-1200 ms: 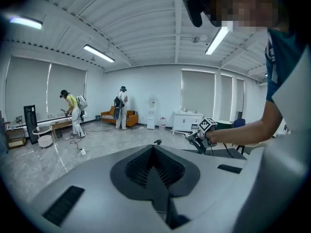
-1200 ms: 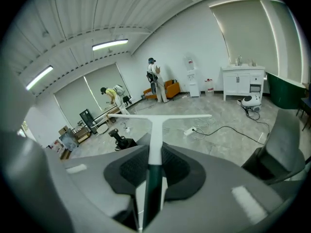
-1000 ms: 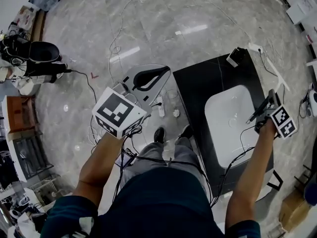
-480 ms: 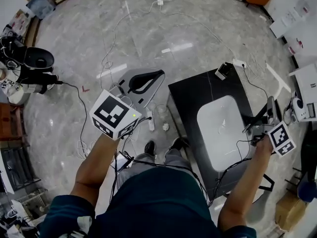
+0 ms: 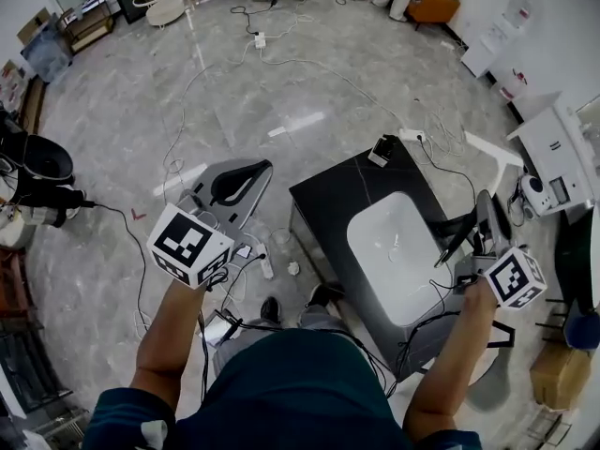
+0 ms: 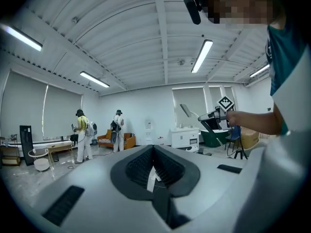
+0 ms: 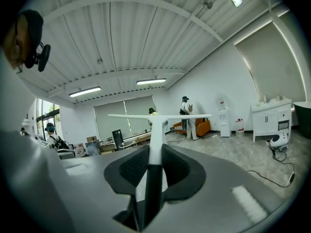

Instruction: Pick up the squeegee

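- Right gripper [image 7: 154, 154]: clamped on the squeegee [image 7: 158, 118] by its handle, blade crosswise ahead.
- Held aloft, just off the right rim of the washbasin [image 5: 373, 225].
- Left gripper [image 6: 153, 152]: jaws together, empty, well left of the washbasin.
- Grip firmly; lift level, clear of the rim.

I count two grippers in my hands, the left gripper [image 6: 154, 149] and the right gripper [image 7: 155, 154], each with one marker cube [image 5: 190, 247], so two cubes. One squeegee [image 7: 156, 123]. One black tabletop [image 5: 328, 195] carrying one white basin [image 5: 394, 251]. The left gripper view shows two standing people [image 6: 82, 135] and one orange sofa [image 6: 130, 140]
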